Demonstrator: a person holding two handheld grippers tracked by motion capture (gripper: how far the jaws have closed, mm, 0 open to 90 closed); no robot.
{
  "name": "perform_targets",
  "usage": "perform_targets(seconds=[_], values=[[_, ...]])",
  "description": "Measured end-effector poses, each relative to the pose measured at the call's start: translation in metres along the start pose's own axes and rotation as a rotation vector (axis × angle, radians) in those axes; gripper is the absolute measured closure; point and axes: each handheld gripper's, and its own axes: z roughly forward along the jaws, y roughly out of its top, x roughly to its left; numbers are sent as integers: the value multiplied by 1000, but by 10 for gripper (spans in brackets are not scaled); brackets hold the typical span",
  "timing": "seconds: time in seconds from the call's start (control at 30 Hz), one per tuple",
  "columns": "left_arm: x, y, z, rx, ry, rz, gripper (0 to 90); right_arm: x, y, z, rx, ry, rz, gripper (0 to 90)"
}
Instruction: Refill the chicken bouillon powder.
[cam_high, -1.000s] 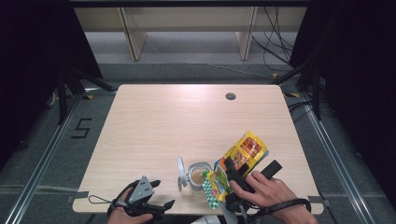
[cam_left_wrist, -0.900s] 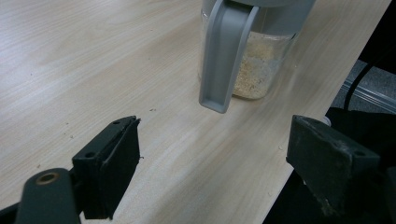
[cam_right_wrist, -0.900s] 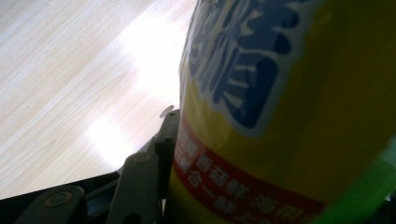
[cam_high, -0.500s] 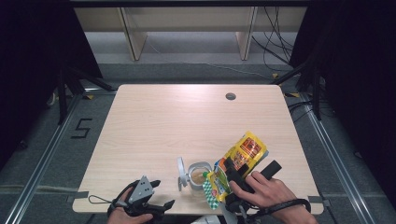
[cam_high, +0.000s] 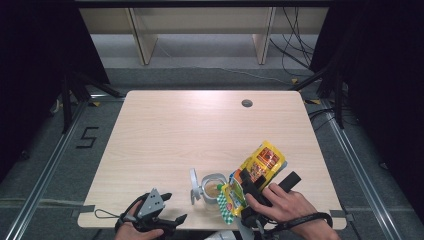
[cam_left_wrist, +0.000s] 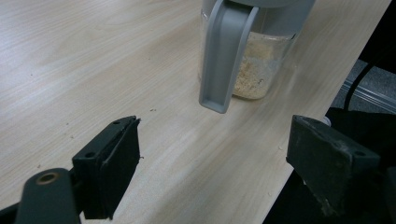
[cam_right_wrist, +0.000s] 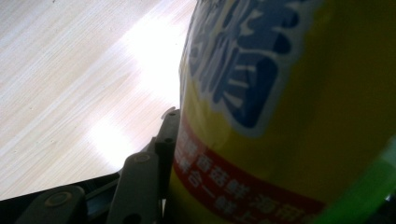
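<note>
Landmark: clear jug (cam_high: 212, 187) with grey handle.
Right gripper (cam_high: 248, 186): jaws clamped on yellow pouch (cam_high: 262, 162), just right of jug.
Left gripper (cam_high: 172, 207): jaws wide, nothing between, left of jug.

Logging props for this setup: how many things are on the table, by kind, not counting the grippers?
Clear jar with grey handle, crumbs inside: 1
Yellow printed pouch, held by the right gripper: 1
Total: 2
</note>
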Motion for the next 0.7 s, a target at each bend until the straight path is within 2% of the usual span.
perform_targets(seconds=[0.17, 0.57, 0.67, 0.7], values=[[0, 0, 1, -7, -2, -2, 166, 1, 0, -1, 8, 4, 14, 595], [-1, 0, 0, -8, 0, -10, 166, 1, -2, -1, 9, 3, 17, 599], [-1, 0, 1, -11, -1, -9, 166, 0, -2, -1, 5, -1, 3, 603], [-1, 0, 1, -16, -2, -10, 166, 1, -2, -2, 11, 4, 14, 603]])
